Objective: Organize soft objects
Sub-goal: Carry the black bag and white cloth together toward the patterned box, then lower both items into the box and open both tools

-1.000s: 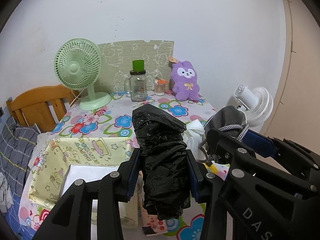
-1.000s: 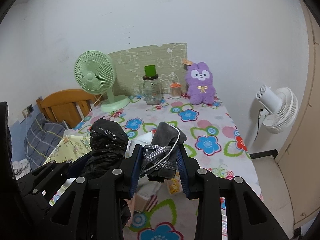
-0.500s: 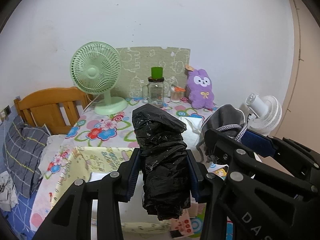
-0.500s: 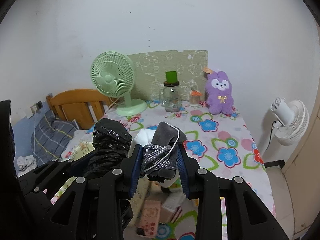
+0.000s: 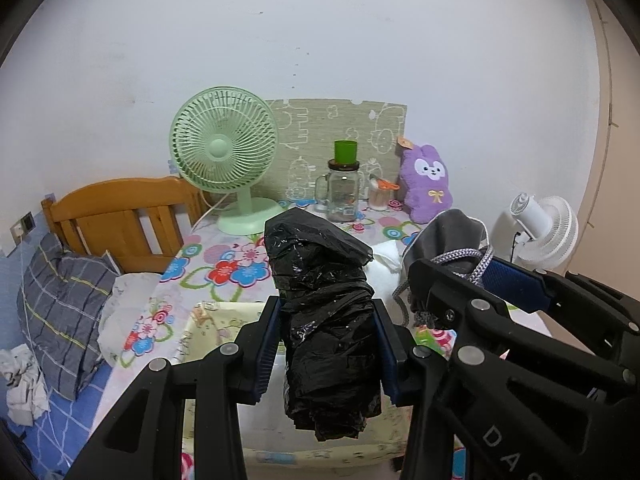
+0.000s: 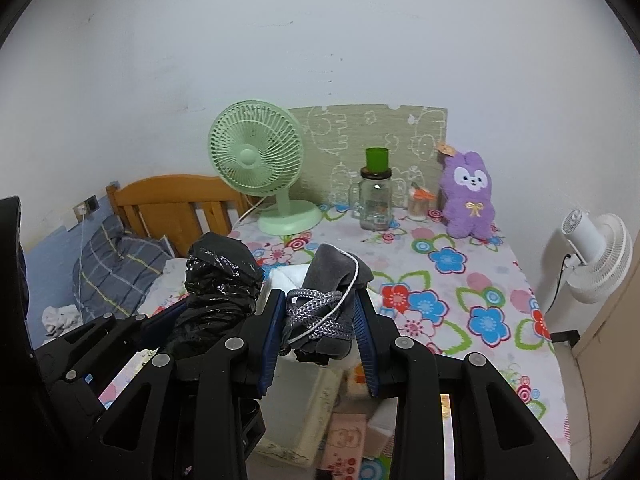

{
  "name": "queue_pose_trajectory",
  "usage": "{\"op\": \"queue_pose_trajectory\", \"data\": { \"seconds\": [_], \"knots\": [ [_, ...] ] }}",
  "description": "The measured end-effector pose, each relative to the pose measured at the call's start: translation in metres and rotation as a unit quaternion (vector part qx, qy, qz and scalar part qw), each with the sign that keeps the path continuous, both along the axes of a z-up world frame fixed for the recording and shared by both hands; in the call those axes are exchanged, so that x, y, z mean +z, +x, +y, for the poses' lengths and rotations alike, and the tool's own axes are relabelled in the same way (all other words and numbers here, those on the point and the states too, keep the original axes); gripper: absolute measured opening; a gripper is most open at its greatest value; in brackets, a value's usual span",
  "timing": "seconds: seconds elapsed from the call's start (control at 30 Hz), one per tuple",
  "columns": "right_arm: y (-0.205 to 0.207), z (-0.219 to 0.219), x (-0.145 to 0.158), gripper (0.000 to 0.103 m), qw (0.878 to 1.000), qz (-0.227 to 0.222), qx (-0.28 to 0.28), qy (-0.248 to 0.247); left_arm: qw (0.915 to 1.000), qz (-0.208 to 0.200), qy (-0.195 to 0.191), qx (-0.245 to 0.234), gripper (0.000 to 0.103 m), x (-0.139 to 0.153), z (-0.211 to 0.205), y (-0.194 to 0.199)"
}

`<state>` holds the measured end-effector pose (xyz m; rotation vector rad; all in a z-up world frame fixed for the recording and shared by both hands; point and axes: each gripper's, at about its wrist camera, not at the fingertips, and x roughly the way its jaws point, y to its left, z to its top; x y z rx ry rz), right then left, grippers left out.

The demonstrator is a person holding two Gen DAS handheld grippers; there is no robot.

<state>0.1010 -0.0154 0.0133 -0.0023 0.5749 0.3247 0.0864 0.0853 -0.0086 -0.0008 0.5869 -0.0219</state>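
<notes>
So we've got both hands full right now. Our left gripper (image 5: pixel 326 354) is clamped on a crumpled black plastic bag (image 5: pixel 324 320), which sticks up well past the pads and hangs below them too. Our right gripper (image 6: pixel 320 334) is squeezing a grey cloth pouch (image 6: pixel 334 280) with a braided grey-white cord (image 6: pixel 316 314) bunched against it. Both bundles are held up in the air, side by side, above the near end of the flowery tabletop (image 6: pixel 460 304). Under them sits a pale yellow printed box (image 5: pixel 224 320). Further back on the tabletop: a green fan (image 5: pixel 224 148), a glass jar (image 5: pixel 342 194) with a green cup (image 5: pixel 345 151) on top, and a purple plush bunny (image 5: pixel 428 184).
</notes>
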Motion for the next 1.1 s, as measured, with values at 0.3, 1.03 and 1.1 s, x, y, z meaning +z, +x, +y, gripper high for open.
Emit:
{"op": "queue_pose_trajectory", "data": {
  "seconds": [0.3, 1.03, 1.1],
  "knots": [
    [0.002, 0.030, -0.007, 0.038, 1.000, 0.005, 0.011, -0.006, 0.9999, 0.007, 0.001, 0.009, 0.045, -0.009, 0.026, 0.002],
    [0.020, 0.073, -0.056, 0.038, 0.998, 0.056, 0.010, -0.029, 0.9970, 0.078, 0.004, 0.004, 0.048, -0.062, 0.064, 0.026],
    [0.023, 0.075, -0.062, 0.037, 0.997, 0.063, 0.011, -0.031, 0.9967, 0.081, 0.005, 0.009, 0.062, -0.067, 0.066, 0.027]
  ]
}}
